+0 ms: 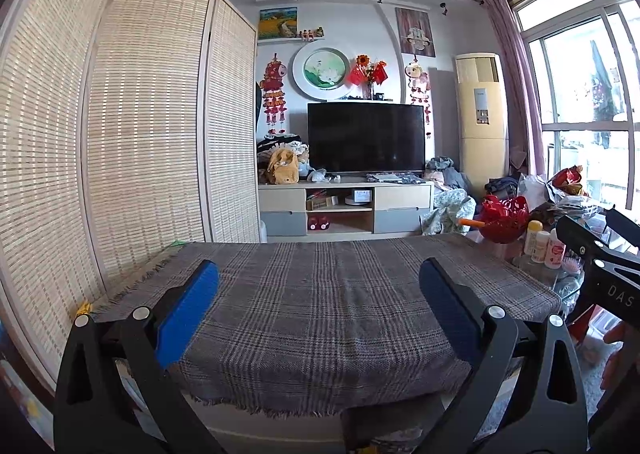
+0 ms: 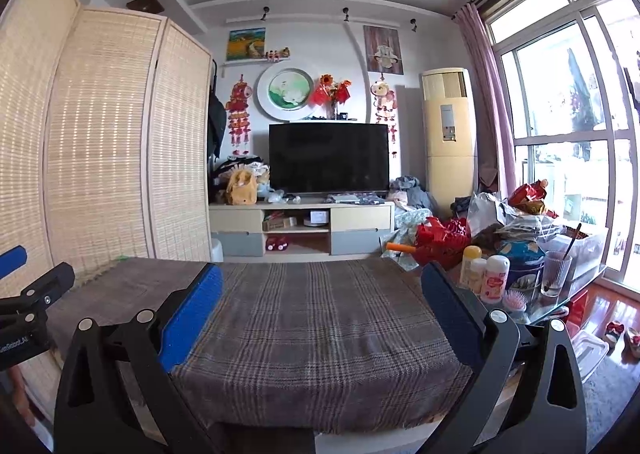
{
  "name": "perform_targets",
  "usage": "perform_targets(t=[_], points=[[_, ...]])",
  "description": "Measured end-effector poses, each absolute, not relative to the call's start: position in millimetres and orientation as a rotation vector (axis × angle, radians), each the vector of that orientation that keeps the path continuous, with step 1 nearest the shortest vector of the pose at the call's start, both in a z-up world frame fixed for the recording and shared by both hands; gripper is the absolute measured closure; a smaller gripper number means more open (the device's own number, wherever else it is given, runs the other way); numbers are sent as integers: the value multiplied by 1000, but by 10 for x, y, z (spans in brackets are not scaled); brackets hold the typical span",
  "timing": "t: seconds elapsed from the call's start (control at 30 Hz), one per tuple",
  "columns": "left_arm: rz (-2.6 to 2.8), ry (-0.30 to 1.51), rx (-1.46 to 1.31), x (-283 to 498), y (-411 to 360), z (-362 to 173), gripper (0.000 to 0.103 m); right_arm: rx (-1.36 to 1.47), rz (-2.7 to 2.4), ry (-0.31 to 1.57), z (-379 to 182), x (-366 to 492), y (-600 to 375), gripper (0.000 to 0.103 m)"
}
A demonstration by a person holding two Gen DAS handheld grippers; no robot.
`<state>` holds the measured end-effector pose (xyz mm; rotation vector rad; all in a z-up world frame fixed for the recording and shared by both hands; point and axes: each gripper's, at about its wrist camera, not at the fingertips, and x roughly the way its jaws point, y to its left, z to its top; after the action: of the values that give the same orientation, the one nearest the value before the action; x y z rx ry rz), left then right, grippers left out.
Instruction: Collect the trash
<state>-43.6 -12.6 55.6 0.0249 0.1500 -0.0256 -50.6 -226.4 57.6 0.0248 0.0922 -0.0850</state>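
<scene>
Nearest the cameras, the left gripper (image 1: 319, 286) and right gripper (image 2: 322, 292) hover with fingers spread wide, holding nothing, over a plaid cloth (image 1: 320, 306). Right, crumpled bags (image 2: 516, 210) top a cluttered glass table (image 2: 560, 304); farther off stands a television (image 1: 366, 137).

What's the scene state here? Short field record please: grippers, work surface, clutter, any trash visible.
left gripper: open, holding nothing, above the plaid cloth
right gripper: open, holding nothing, above the same cloth
plaid cloth: grey-brown, covers the table, nothing on it
side table: glass, to the right, crowded with bottles, a glass cup, a red basket
trash: none identifiable on the cloth
background: TV off, folding screen at left
</scene>
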Motion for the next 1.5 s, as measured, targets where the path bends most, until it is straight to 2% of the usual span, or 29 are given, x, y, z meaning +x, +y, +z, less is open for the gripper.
perform_targets(t=[1.5], points=[[-49,129,10,-500,-181,549,8,36,-67,100,555,-508,-2198,3]])
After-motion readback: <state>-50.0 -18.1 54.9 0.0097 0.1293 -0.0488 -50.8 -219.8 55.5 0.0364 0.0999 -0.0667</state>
